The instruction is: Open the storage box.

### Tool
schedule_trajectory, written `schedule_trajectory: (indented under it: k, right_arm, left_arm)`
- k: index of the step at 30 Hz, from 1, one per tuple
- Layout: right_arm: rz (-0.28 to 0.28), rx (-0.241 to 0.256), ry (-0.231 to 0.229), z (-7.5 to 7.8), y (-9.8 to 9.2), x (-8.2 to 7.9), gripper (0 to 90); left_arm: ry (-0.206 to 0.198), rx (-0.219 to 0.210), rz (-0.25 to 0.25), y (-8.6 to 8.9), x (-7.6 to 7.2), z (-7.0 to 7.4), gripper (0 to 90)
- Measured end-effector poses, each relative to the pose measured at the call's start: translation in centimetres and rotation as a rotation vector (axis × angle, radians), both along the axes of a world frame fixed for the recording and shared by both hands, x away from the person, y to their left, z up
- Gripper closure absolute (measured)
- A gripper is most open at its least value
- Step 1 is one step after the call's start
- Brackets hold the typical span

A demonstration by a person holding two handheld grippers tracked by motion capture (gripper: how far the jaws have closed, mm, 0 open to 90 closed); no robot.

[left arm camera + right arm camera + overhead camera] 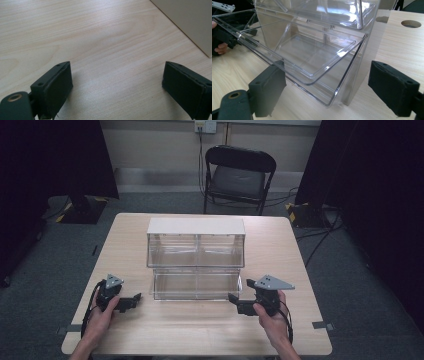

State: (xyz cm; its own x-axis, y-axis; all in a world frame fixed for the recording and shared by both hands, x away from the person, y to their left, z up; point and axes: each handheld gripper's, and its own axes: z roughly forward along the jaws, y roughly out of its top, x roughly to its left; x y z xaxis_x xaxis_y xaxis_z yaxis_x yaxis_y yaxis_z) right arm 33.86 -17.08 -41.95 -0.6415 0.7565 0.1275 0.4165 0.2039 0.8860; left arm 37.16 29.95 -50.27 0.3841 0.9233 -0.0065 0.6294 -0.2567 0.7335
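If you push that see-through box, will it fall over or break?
The clear box would probably slide rather than tip: it looks wide, with a flat base on the smooth wooden table. It seems stiff, empty plastic, so likely light. Its hinged front flap might swing.

High view looks forward and down from the near edge, taking in the whole tabletop (200, 330). Left gripper view sits low and close, aimed across bare wood. Right gripper view presses close on the clear bin (317, 47), shared with the high view, and catches the left hand-held gripper (224, 40) beyond.
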Motion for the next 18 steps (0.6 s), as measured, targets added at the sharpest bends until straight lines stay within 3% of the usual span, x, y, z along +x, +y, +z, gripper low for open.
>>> schedule_trajectory:
  k: [18]
  right_arm:
    - [0.001,0.022,-0.012,0.61,0.09,0.37,13.9]
  left_arm:
    - [0.000,0.000,0.000,0.00,0.00,0.00,8.9]
